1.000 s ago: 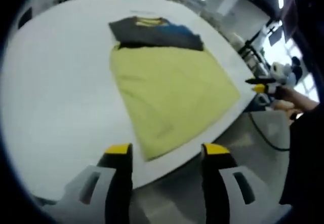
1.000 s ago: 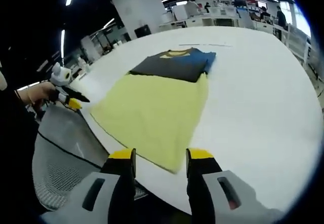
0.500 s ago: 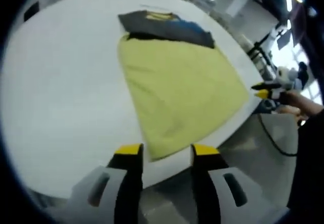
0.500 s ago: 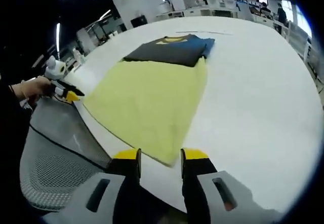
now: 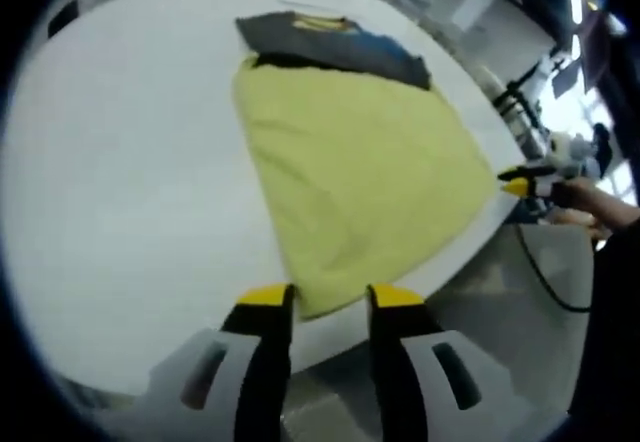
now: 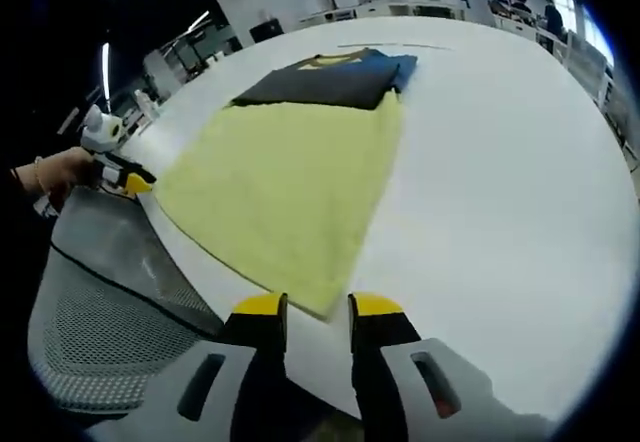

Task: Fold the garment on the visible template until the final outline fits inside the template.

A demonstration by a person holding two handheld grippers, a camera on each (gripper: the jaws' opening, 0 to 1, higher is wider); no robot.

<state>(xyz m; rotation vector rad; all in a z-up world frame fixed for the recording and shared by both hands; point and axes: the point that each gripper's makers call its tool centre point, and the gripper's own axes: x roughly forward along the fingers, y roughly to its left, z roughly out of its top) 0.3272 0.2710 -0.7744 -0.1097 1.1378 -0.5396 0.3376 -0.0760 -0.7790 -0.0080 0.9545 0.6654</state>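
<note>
The left gripper has its yellow-tipped jaws parted either side of the yellow garment's near corner. A dark folded garment lies at 12 o'clock on the white table.

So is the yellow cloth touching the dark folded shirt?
Touching. In the right gripper view the yellow cloth runs up to the dark folded shirt, no table between.

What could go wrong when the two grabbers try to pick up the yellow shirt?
1. Each gripper, left and right, is at a near corner of the yellow garment right at the table edge; a jaw might hit the tabletop or pinch nothing.
2. The dark folded garment touches the far end of the yellow one, so lifting may drag it along.
3. Uneven pulls might wrinkle the cloth.
</note>
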